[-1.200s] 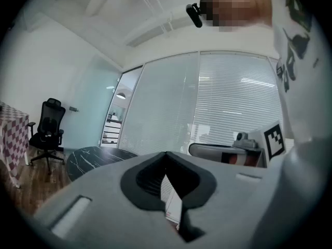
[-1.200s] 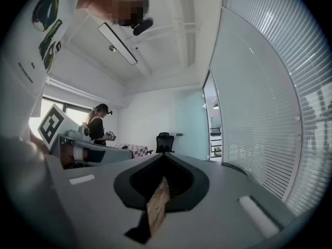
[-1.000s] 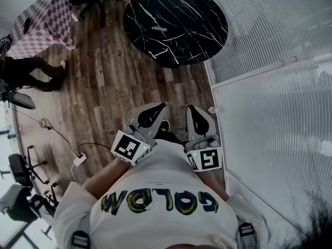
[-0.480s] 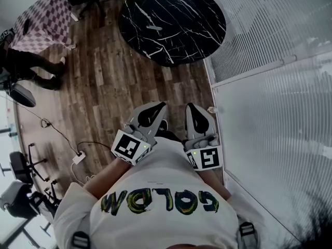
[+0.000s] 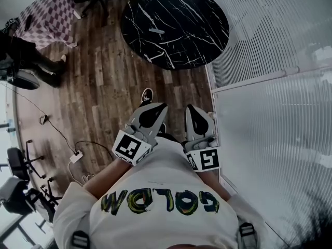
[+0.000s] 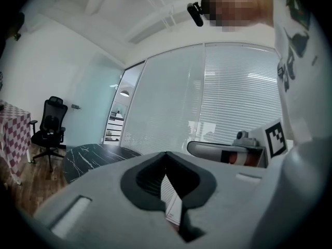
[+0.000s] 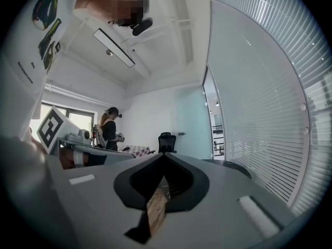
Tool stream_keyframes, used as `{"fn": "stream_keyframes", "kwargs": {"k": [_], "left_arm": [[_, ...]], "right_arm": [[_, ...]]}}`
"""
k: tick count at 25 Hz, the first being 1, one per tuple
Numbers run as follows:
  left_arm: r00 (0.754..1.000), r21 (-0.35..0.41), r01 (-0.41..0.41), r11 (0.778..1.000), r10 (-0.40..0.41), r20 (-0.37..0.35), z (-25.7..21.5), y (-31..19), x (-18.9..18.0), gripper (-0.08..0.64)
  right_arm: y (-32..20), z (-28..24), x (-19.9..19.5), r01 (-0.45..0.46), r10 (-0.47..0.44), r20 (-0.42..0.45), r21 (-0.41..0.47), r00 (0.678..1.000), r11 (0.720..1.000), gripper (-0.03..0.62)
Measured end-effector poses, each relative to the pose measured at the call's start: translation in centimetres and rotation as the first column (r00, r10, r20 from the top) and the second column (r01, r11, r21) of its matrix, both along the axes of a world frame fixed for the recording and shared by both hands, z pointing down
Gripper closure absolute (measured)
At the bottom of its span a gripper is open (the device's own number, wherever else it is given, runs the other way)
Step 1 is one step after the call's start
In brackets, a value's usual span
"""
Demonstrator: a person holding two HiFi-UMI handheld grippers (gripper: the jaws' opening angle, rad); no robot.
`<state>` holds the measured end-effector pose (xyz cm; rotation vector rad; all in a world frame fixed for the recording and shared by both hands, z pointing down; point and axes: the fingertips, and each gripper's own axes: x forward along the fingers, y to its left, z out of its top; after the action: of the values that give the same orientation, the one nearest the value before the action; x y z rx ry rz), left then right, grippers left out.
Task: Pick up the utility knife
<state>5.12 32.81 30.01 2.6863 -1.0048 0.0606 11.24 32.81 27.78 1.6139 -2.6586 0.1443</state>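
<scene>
Your left gripper [image 5: 155, 109] is held close in front of your tummy and points out at the round black table [image 5: 207, 14]. Its two jaws are pressed tight together. Nothing is in between them; you only see a thin crack there in the left gripper view [image 6: 167, 183].

The knife [image 5: 155, 31] is a small grey thing lying flat on the table, on the left part of the top. It is well apart from both grippers, with bare wood floor [image 5: 104, 82] between you and the table. Its long side runs across your view, from left to right, dipping a little at the right end. It does not point at you.

The knife sits almost straight ahead of your left gripper, so I think that hand is a bit nearer. It looks like the easier one to reach with.

Your right gripper [image 5: 195, 113] is just beside the left one, near the glass wall [image 5: 270, 108]. Its jaws look pressed together too, and it holds nothing [image 7: 163, 183].

You will need to get closer to the table and open the jaws before you can grab the knife. Grab it across its thin side.
</scene>
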Motion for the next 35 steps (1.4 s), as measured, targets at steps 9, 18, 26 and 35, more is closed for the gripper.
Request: {"fn": "stream_keyframes", "kwargs": {"k": [9,18,26,35], "left_arm": [[1.0,-0.002,-0.001,1.0,0.001,-0.013,0.4,-7.2,-1.2,0.557],[1.0,0.023,-0.004,1.0,0.004,0.0,-0.4,-17.1,-4.7,0.557],[1.0,0.03,-0.013,0.999,0.014,-0.012,-0.8,-25.4,-8.1,0.557],[0.999,0.018,-0.028,0.999,0.029,-0.015,0.2,-32.0,-11.1,0.557]], "right_arm": [[-7.1,-0.2,-1.1,-0.002,0.002,-0.014,0.022,1.0,1.0,0.591],[-17.0,-0.7,-4.9,0.013,-0.012,-0.015,0.026,1.0,1.0,0.591],[-24.9,-0.6,-8.7,0.02,-0.02,-0.029,0.006,0.999,1.0,0.591],[-32.0,0.1,-12.4,0.032,-0.033,-0.053,-0.015,0.998,0.999,0.591]]}}
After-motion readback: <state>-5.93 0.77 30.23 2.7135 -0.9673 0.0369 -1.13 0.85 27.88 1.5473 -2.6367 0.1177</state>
